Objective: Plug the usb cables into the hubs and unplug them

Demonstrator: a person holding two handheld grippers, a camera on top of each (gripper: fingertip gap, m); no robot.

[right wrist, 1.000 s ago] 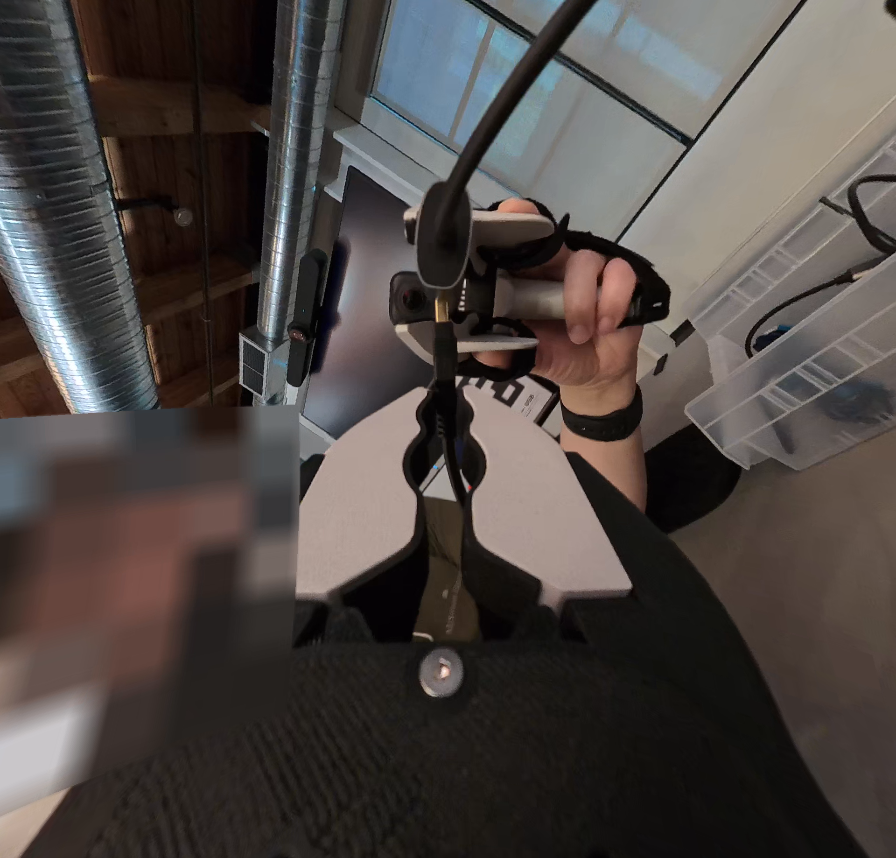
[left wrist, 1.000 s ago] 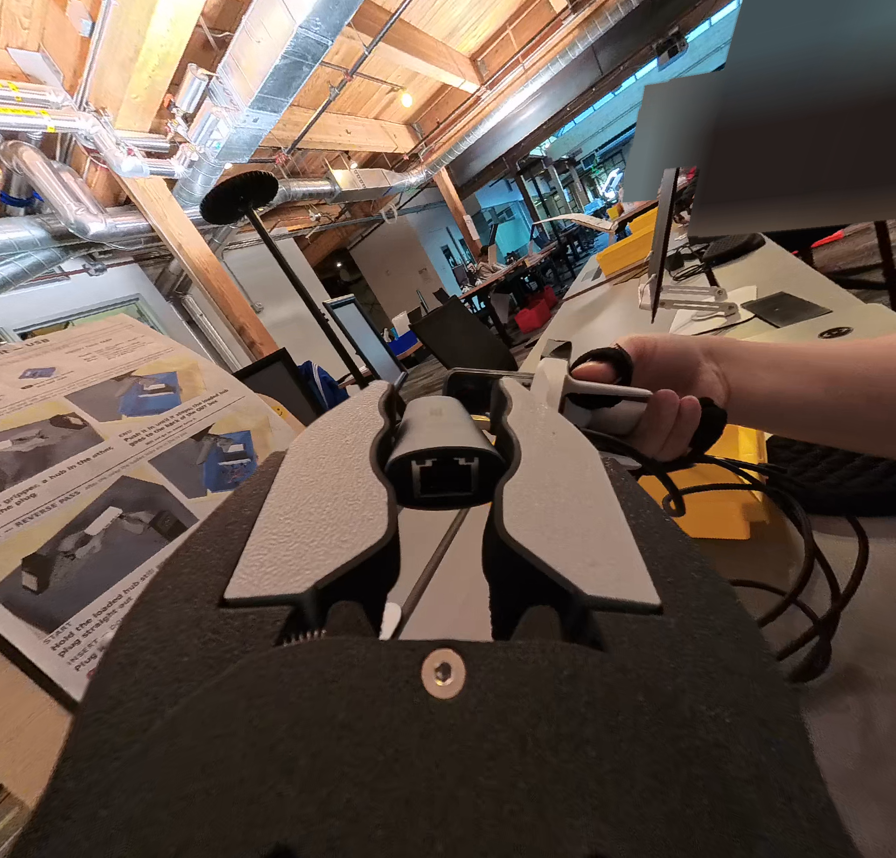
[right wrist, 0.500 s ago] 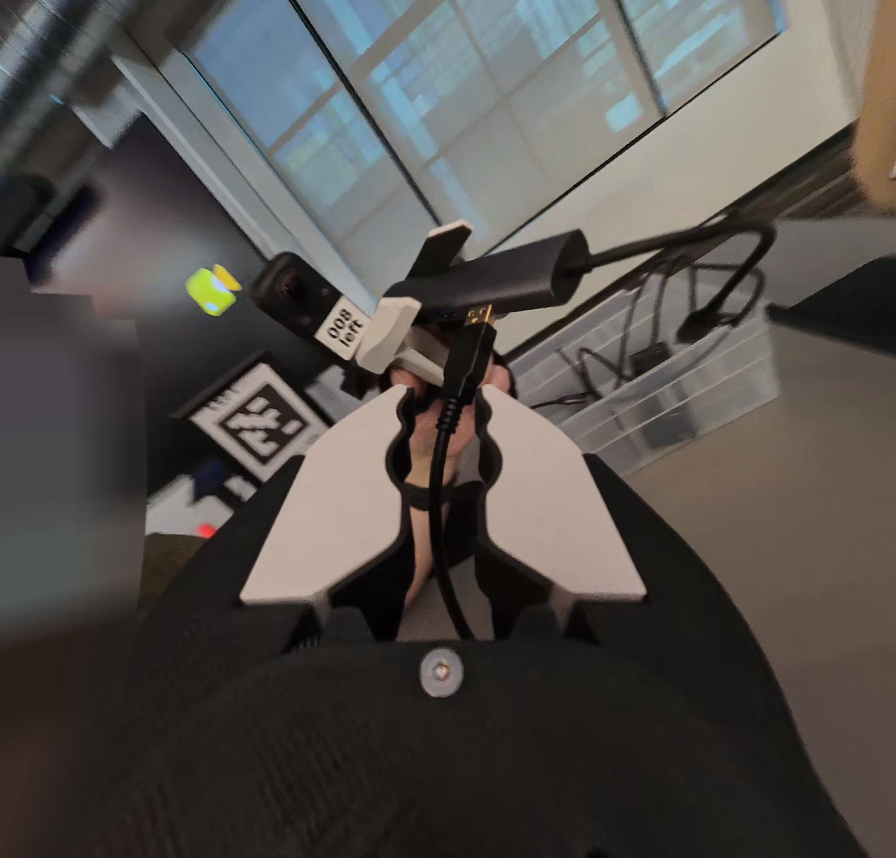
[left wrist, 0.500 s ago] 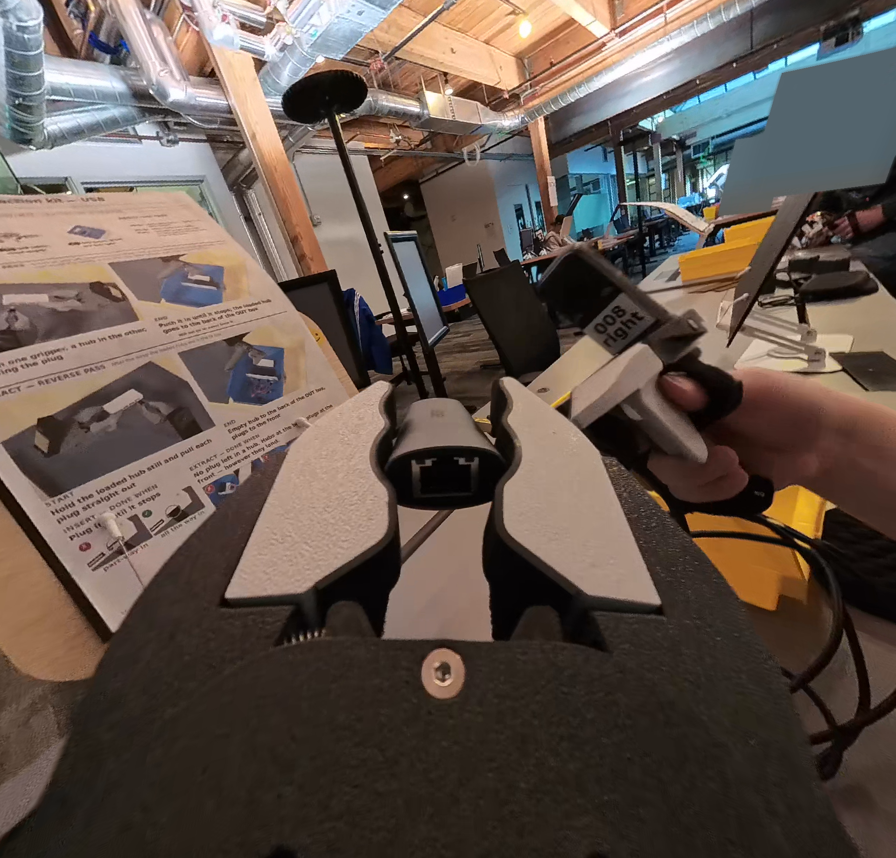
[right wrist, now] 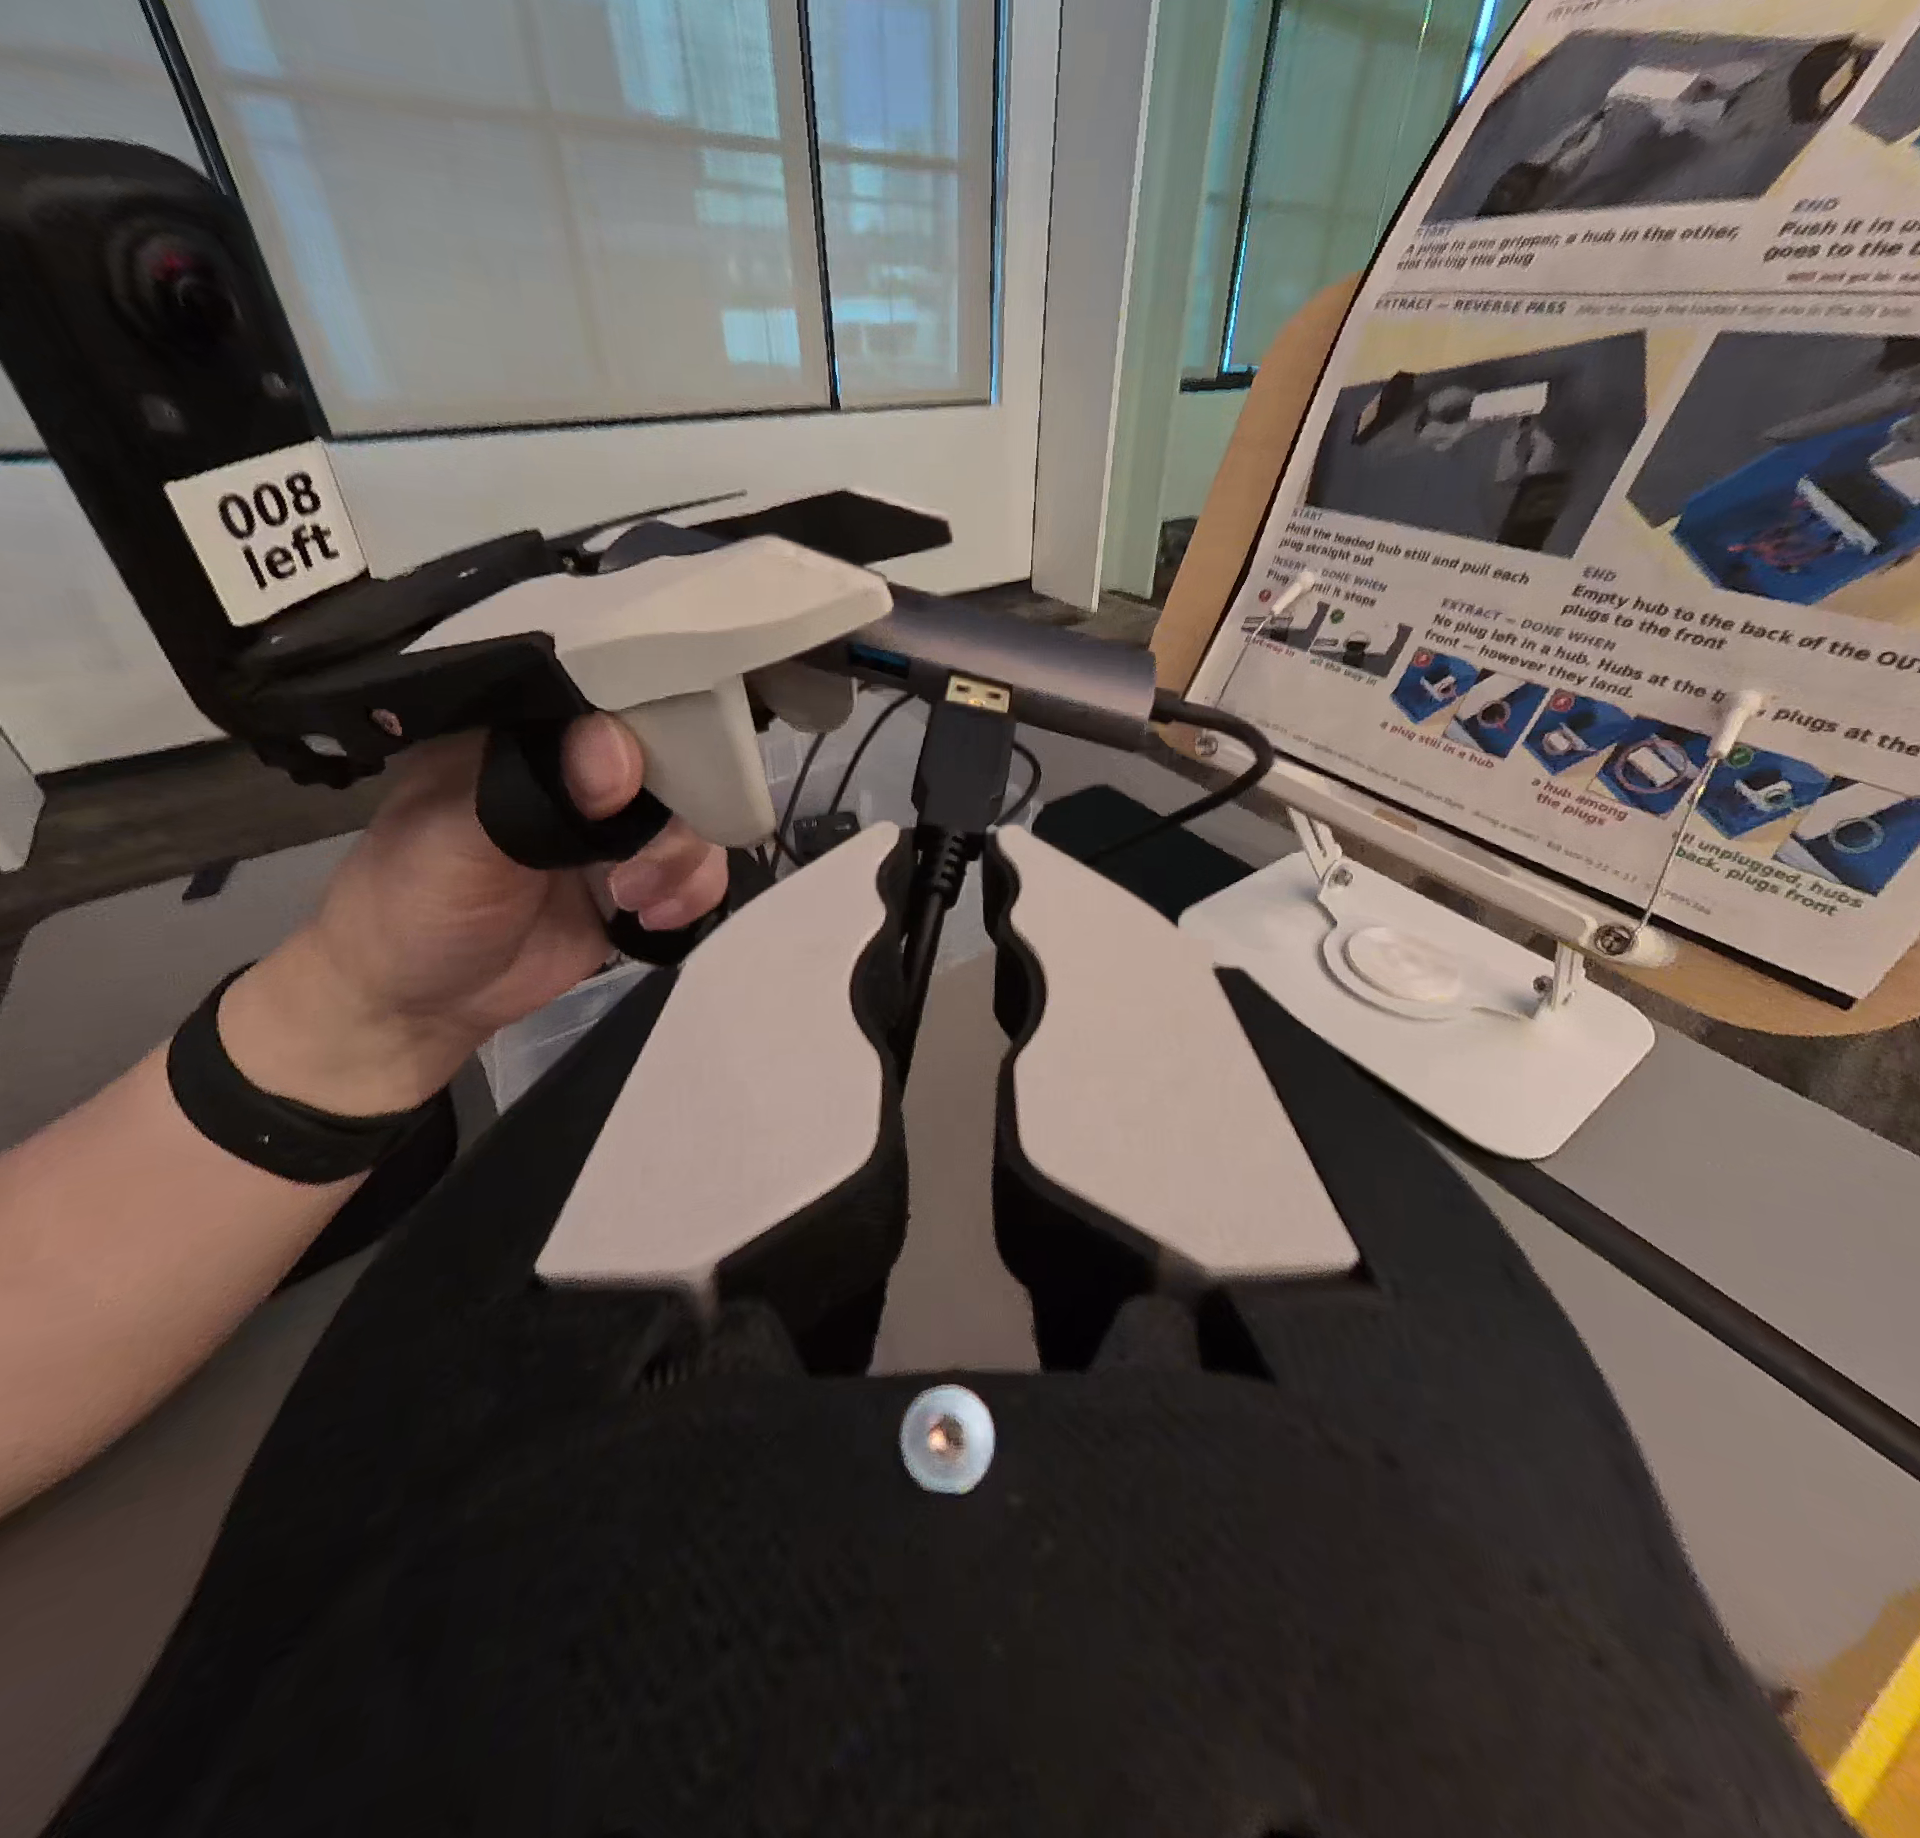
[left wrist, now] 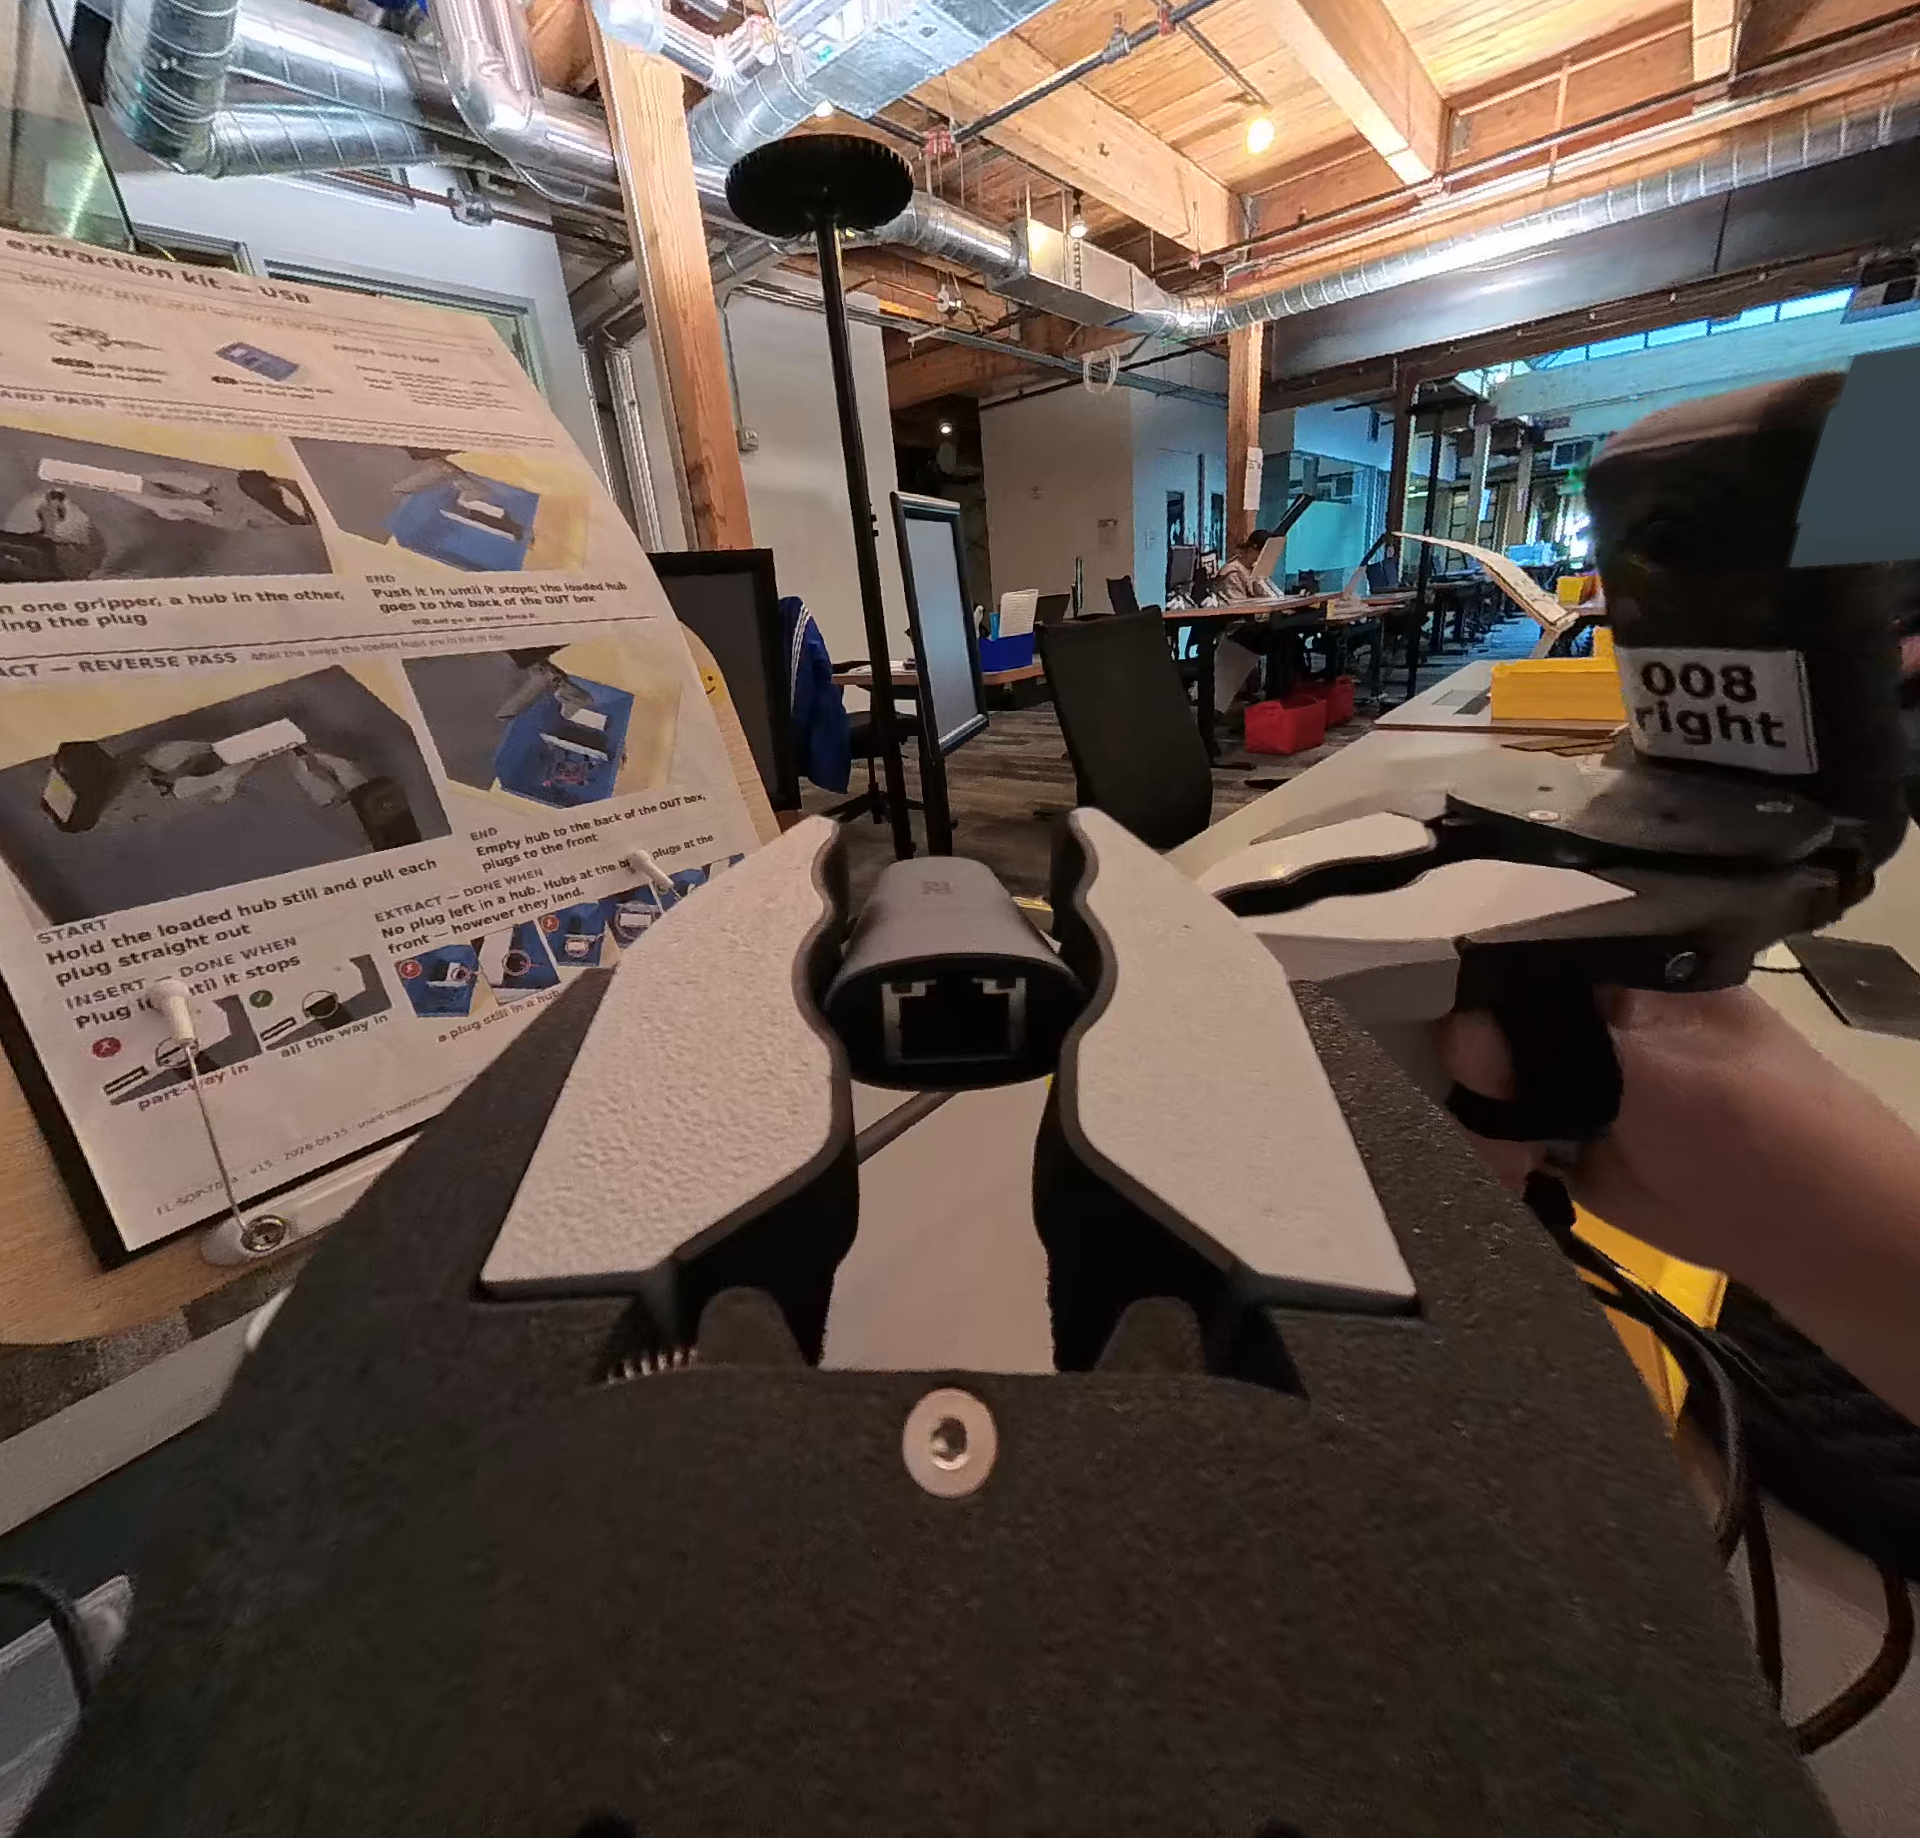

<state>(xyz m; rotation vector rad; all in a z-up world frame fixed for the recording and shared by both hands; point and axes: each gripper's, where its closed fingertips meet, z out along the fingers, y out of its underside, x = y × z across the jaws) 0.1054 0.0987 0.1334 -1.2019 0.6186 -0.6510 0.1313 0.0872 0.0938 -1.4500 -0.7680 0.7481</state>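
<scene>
I hold the left tongs [left wrist: 951, 941] clamped on the grey hub [left wrist: 951, 967], its network-port end facing the camera. The right tongs [right wrist: 940, 858] grip the black usb cable [right wrist: 930, 915] just behind its plug [right wrist: 964, 749]. The plug's gold tip sits directly below the hub's [right wrist: 1023, 666] side (contact with a port cannot be determined). Right of the hub, an instruction sheet [right wrist: 1662, 458] stands on a white stand [right wrist: 1455, 1019] on the tabletop [right wrist: 1766, 1269].
</scene>
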